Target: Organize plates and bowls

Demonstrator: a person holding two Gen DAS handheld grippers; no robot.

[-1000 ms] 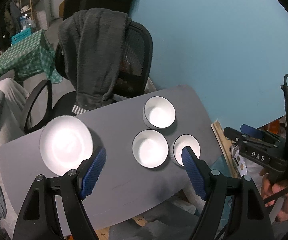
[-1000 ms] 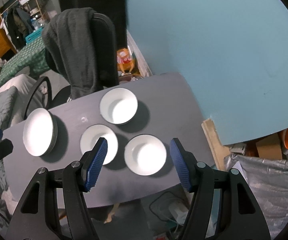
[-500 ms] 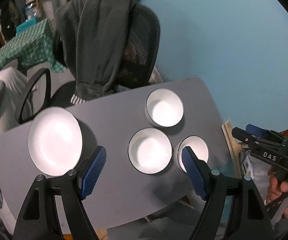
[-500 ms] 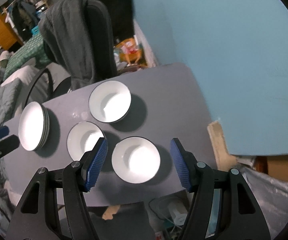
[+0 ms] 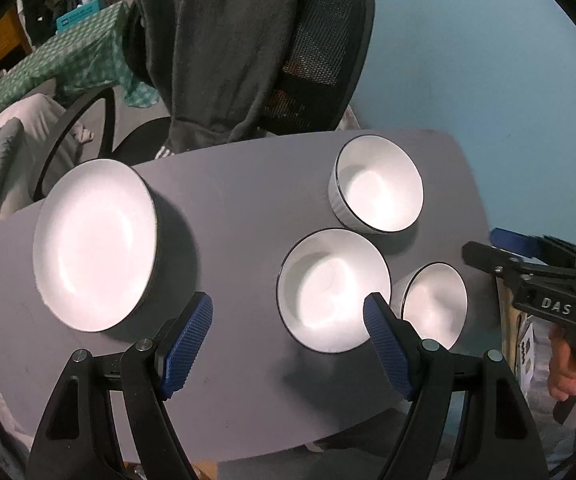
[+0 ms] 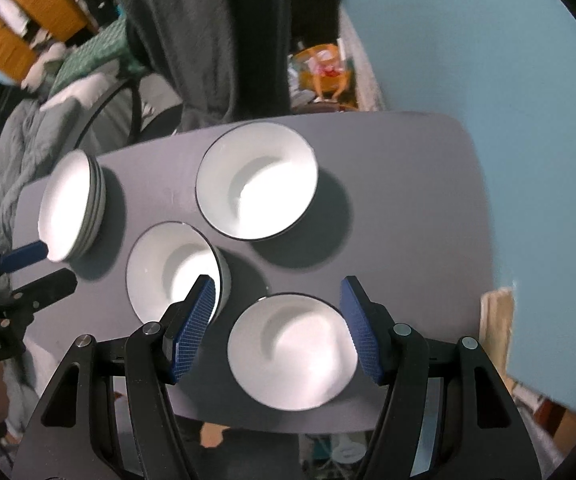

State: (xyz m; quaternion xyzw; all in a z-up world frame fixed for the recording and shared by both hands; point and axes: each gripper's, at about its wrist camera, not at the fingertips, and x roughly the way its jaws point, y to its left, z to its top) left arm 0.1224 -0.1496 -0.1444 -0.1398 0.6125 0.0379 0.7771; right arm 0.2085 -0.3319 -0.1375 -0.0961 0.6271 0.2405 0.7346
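Observation:
A stack of white plates (image 5: 94, 240) sits at the left of the grey table (image 5: 240, 200); it also shows in the right wrist view (image 6: 70, 204). Three white bowls with dark rims stand on the right half: a far bowl (image 5: 378, 190) (image 6: 256, 180), a middle bowl (image 5: 332, 290) (image 6: 174, 270) and a near-right bowl (image 5: 434, 306) (image 6: 292, 350). My left gripper (image 5: 288, 340) is open and empty above the table, near the middle bowl. My right gripper (image 6: 276, 328) is open, its fingers either side of the near-right bowl, above it.
A black office chair (image 5: 320, 52) draped with a dark grey garment (image 5: 216, 48) stands behind the table. A blue wall (image 5: 468, 60) is at the right. A green checked cloth (image 5: 60, 56) and bedding lie at the left. Clutter sits on the floor right of the table.
Both grippers have moved down closer to the table. The bowls and plates look larger. The right gripper now straddles the near-right bowl from above.

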